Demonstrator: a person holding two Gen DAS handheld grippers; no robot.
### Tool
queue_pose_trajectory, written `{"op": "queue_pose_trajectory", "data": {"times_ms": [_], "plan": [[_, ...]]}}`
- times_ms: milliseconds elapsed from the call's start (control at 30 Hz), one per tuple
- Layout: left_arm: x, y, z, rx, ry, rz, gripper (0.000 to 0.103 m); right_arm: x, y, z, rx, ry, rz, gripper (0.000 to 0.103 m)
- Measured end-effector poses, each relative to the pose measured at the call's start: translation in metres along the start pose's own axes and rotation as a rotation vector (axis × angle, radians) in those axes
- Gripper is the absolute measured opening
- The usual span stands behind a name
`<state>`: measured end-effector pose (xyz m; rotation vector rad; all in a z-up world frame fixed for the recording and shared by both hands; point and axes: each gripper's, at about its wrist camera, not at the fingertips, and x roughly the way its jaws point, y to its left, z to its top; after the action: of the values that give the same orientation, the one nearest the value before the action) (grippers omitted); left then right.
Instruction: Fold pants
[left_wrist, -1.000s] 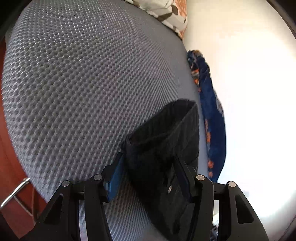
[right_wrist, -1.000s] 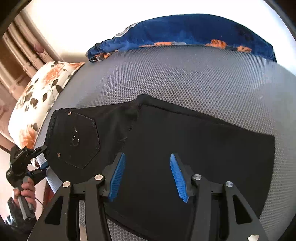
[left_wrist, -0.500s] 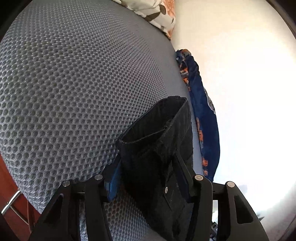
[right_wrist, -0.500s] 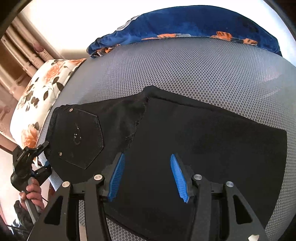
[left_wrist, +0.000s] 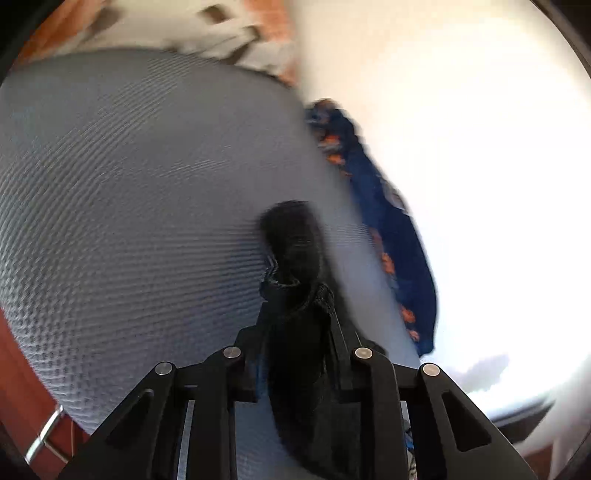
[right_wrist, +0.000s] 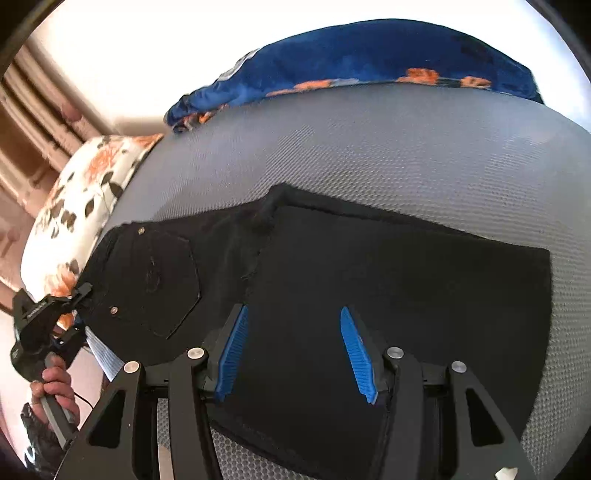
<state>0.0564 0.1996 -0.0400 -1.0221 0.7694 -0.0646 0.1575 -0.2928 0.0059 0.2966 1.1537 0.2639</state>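
The black pants (right_wrist: 369, 266) lie folded on the grey mesh mattress (right_wrist: 406, 147), the back pocket (right_wrist: 162, 280) facing up at the left end. My right gripper (right_wrist: 293, 321) hovers open over the folded legs, its blue pads apart with nothing between them. At the waistband end a hand (right_wrist: 51, 376) holds my left gripper (right_wrist: 79, 310). In the blurred left wrist view, the left gripper (left_wrist: 295, 306) has its jaws closing on a bunched edge of the pants (left_wrist: 291, 236), and the fabric is pinched between the fingers and raised off the mattress (left_wrist: 129, 184).
A blue blanket with orange flowers (right_wrist: 369, 55) lies along the mattress's far edge by the bright wall. A floral pillow (right_wrist: 85, 192) sits at the left end, beside the waistband. Red-brown wood shows at the mattress's near edge (left_wrist: 14, 387).
The left gripper's jaws have narrowed onto the waistband, which stood loosely between them before, and it has risen with the fabric, blurring its view. The right gripper has stayed over the legs.
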Motion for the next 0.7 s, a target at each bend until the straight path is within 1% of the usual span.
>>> {"op": "queue_pose_trajectory", "data": {"times_ms": [100, 200, 233, 333, 533, 700], "plan": [[-0.004, -0.029, -0.002, 0.077, 0.01, -0.013, 0.025, -0.015, -0.011, -0.004, 0.026, -0.031, -0.012, 0.049], [-0.005, -0.062, -0.007, 0.172, 0.037, -0.049, 0.025, -0.031, -0.023, -0.009, 0.044, -0.056, -0.019, 0.049], [0.001, -0.072, -0.005, 0.198, 0.044, -0.057, 0.025, -0.037, -0.028, -0.01, 0.048, -0.064, -0.028, 0.049], [0.013, -0.107, -0.012, 0.285, 0.074, -0.091, 0.025, -0.05, -0.037, -0.013, 0.056, -0.083, -0.045, 0.049], [0.039, -0.157, -0.044, 0.414, 0.167, -0.132, 0.025, -0.073, -0.059, -0.019, 0.099, -0.122, -0.059, 0.049], [0.067, -0.187, -0.073, 0.526, 0.231, -0.124, 0.025, -0.083, -0.077, -0.026, 0.144, -0.136, -0.057, 0.049]]}}
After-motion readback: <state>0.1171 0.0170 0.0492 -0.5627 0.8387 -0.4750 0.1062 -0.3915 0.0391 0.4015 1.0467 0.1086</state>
